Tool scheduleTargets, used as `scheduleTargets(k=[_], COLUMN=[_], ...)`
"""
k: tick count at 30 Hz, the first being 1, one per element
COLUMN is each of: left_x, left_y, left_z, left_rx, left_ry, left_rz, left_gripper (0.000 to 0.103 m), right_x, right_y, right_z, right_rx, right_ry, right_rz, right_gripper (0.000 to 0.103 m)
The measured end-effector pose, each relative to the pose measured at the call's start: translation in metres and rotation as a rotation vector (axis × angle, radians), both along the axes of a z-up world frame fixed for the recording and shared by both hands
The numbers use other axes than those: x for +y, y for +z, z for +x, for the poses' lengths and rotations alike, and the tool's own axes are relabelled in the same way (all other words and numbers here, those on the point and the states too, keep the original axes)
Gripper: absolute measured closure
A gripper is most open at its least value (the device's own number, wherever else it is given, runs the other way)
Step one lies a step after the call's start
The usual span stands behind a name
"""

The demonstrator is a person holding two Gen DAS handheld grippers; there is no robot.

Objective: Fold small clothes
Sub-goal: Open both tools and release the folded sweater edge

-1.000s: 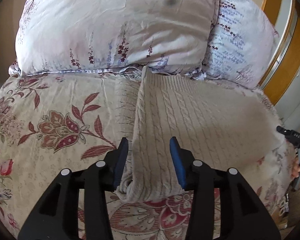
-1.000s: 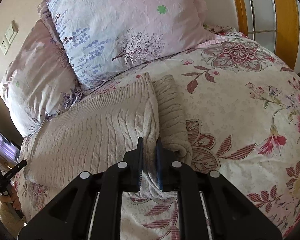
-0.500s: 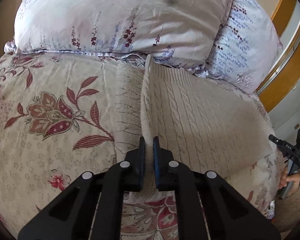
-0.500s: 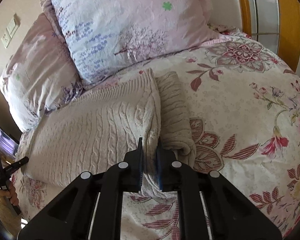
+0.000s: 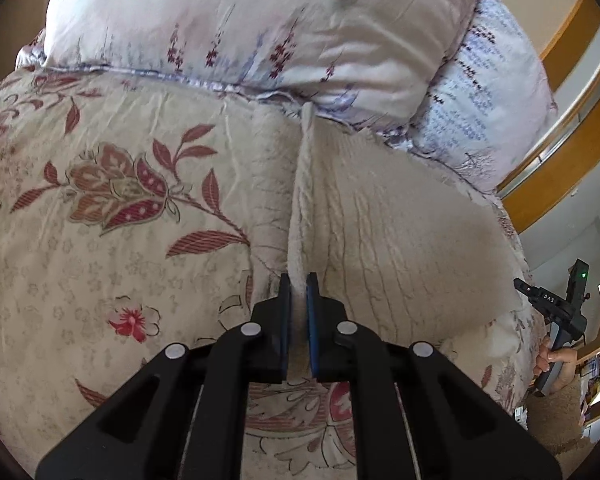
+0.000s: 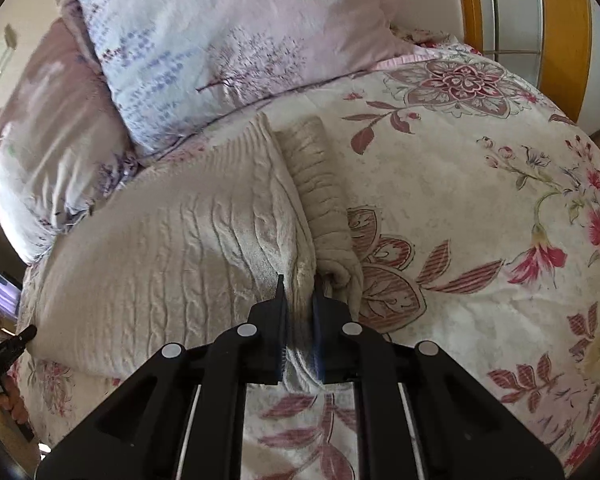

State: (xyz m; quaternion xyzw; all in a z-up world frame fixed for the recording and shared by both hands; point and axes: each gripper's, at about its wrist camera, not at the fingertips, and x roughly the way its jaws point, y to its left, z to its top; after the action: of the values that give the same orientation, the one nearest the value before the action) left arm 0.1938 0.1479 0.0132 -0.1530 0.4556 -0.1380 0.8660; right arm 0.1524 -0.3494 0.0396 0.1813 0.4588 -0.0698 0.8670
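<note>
While one cream cable-knit sweater (image 5: 400, 232) lies on the floral bedspread (image 5: 100, 240), near the two pillows at the far end, its raised lengthwise fold is pinched by both claws. Left claw (image 5: 298, 292): clenched on the fold's near end. Right claw (image 6: 299, 294): clenched on bunched knit beside one rolled sleeve (image 6: 320, 184). Pillows counted: two, one pink (image 6: 260, 20), one mauve (image 6: 48, 120).

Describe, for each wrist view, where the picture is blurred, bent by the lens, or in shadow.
Left wrist view: the pillow is smeared by motion; black corners and a curved wooden frame show fisheye bending. Right wrist view: the sweater carries a soft shadow near the right gripper; its knit is slightly blurred.
</note>
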Motion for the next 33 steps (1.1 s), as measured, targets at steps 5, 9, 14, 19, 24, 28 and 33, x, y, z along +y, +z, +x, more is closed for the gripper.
scheduleTargets(k=[5, 9, 14, 19, 24, 28, 33], left_x=[-0.006, -0.007, -0.037, -0.071, -0.071, -0.071, -0.047], left_y=[0.003, 0.023, 0.050, 0.037, 0.013, 0.008, 0.026], left_z=[-0.002, -0.009, -0.016, 0.001, 0.006, -0.002, -0.010], left_rx=[-0.011, -0.078, -0.213, -0.160, -0.088, -0.100, -0.109], left_ry=[-0.005, 0.011, -0.056, -0.124, -0.120, -0.131, -0.086], left_rz=[0.050, 0.079, 0.146, 0.192, 0.230, 0.247, 0.101], left_gripper=[0.090, 0.067, 0.049, 0.049, 0.049, 0.049, 0.048], right_x=[0.007, 0.012, 0.043, 0.085, 0.089, 0.100, 0.090], right_y=[0.003, 0.022, 0.038, 0.018, 0.004, -0.006, 0.009], right_z=[0.004, -0.002, 0.012, 0.040, 0.030, 0.018, 0.011], right_rx=[0.025, -0.030, -0.119, -0.037, 0.002, 0.037, 0.018], right_ry=[0.011, -0.025, 0.093, 0.233, 0.251, 0.285, 0.240], right_rz=[-0.068, -0.103, -0.129, -0.170, -0.207, -0.298, -0.207], right_gripper=[0.089, 0.064, 0.052, 0.044, 0.039, 0.033, 0.034])
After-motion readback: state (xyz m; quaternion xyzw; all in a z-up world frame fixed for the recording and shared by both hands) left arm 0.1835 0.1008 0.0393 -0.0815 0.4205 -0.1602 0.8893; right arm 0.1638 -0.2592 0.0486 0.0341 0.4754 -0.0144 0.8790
